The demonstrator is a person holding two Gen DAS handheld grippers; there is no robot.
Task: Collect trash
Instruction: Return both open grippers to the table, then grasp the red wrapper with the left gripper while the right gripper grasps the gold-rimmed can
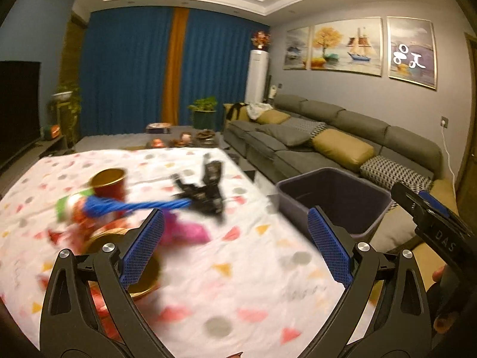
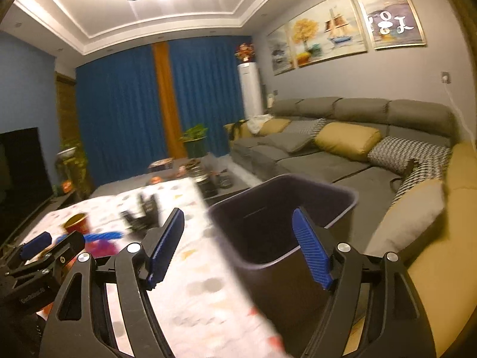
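both grippers hang spread and empty, left gripper (image 1: 235,246) over the table (image 1: 238,298), right gripper (image 2: 238,246) at the bin (image 2: 283,208). i judge the pink wrapper (image 1: 184,232) light, crinkly; pinch its bunched middle.

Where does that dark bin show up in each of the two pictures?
Left wrist view: the bin is right of centre, beyond the table's right edge, before the sofa.
Right wrist view: the bin is centre, between the right tongs' fingers.
Shared landmark: the blue curtains.
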